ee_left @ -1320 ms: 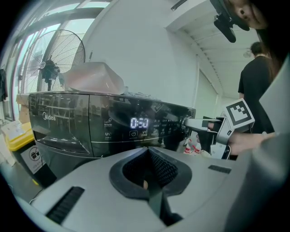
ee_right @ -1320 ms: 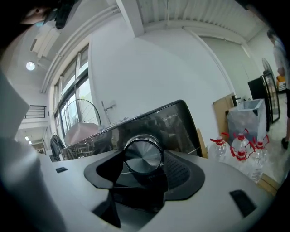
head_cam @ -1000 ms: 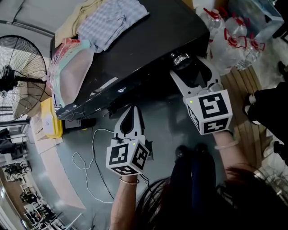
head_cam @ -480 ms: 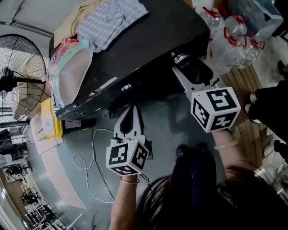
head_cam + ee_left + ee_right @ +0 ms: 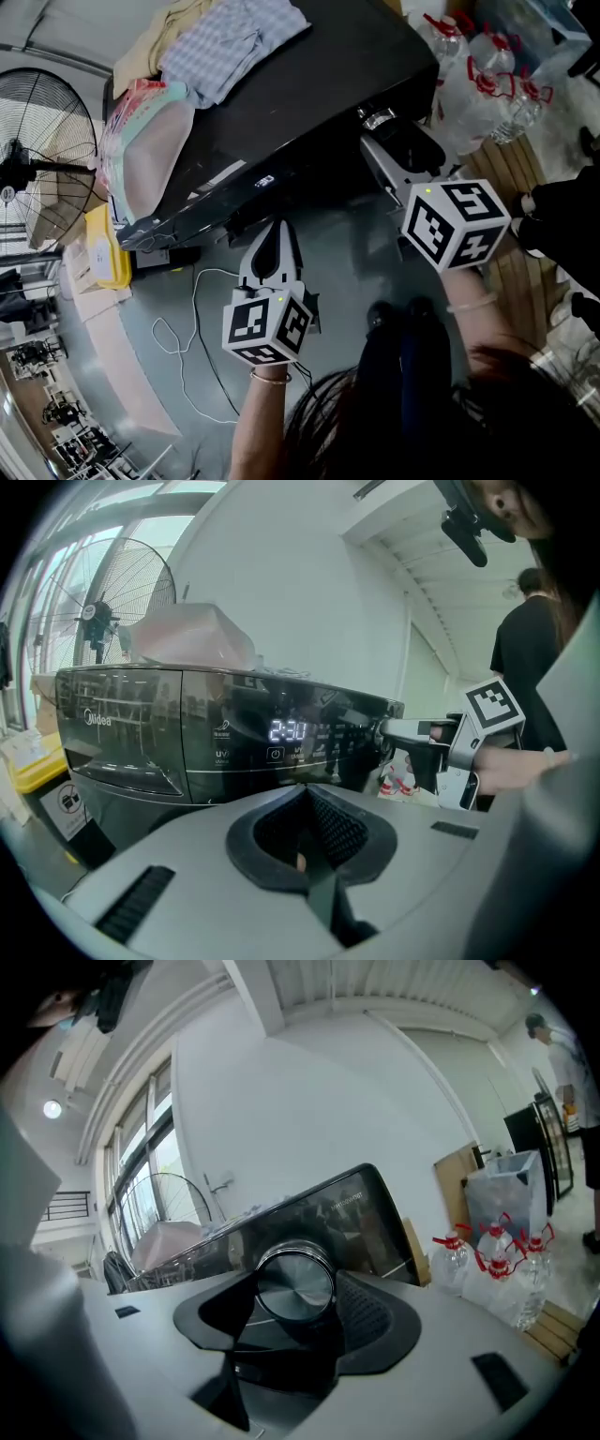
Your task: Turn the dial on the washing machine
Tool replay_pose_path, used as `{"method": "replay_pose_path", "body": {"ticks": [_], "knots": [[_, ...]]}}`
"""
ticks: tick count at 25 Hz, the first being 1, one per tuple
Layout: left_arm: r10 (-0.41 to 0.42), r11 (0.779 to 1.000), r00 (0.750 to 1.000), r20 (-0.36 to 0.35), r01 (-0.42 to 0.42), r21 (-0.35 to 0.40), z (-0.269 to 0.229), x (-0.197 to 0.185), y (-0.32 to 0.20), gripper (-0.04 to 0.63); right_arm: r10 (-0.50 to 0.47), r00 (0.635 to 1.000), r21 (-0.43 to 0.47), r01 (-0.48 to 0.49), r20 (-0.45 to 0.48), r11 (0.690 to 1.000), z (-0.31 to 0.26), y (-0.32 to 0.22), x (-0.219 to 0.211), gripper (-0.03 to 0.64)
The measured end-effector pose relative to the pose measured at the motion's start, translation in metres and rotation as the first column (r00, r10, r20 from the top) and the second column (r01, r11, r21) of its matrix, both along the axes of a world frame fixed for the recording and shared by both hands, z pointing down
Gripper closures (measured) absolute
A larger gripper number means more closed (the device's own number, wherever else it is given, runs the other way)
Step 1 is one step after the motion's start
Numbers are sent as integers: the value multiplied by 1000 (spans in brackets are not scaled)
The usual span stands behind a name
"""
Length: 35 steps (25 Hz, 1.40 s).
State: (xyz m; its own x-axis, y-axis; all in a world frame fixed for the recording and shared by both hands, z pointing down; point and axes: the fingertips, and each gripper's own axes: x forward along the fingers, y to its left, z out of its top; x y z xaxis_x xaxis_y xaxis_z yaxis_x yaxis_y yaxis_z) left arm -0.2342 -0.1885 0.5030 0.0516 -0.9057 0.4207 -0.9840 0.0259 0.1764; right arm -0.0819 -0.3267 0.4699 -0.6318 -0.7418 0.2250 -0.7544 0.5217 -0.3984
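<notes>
The dial is a round silver knob with a brushed face, set at the right end of the washing machine's dark control panel. In the head view it shows as a small bright ring just right of the frame's centre, near the top. The right tool has hold of it: in the right gripper view its 2 jaws stand one on each side of the knob, closed in against its rim, with the knob filling the gap between them. That tool's marker cube sits tilted at the right of the head view, with a hand behind it.

The left tool hangs below the panel's front edge at the head view's lower centre, apart from the machine. In the left gripper view its jaws are pressed together with nothing between them. Past them the panel's lit display reads 2:30, and the right tool reaches in from the right edge to the panel's end.

On the machine's black lid lie folded clothes at the top of the frame and a filled plastic bag at the upper left. A standing fan is at the left edge, water bottles with red caps at the upper right, and a white cable loops over the floor at the lower left.
</notes>
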Motion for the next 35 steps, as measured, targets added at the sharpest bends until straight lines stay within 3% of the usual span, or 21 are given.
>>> {"method": "replay_pose_path", "body": {"ticks": [5, 11, 14, 24, 35], "knots": [[1, 1000, 1000, 2, -1, 1, 0, 2, -1, 580, -16, 994, 67, 23, -108, 998, -1, 2, -2, 325], [-1, 1000, 1000, -4, 1, 4, 0, 4, -2, 580, -13, 957, 174, 66, -289, 983, -3, 5, -5, 322], [1, 1000, 1000, -4, -1, 8, -2, 5, -3, 581, -11, 950, 186, 72, -312, 980, -3, 4, -5, 334], [5, 1000, 1000, -6, -5, 4, -1, 7, -4, 580, -6, 992, 80, 16, -126, 997, -3, 2, -1, 325], [5, 1000, 1000, -5, -5, 4, 0, 7, -3, 580, 19, 1000, -16, -18, 23, 1000, -2, 0, 2, 325]]}}
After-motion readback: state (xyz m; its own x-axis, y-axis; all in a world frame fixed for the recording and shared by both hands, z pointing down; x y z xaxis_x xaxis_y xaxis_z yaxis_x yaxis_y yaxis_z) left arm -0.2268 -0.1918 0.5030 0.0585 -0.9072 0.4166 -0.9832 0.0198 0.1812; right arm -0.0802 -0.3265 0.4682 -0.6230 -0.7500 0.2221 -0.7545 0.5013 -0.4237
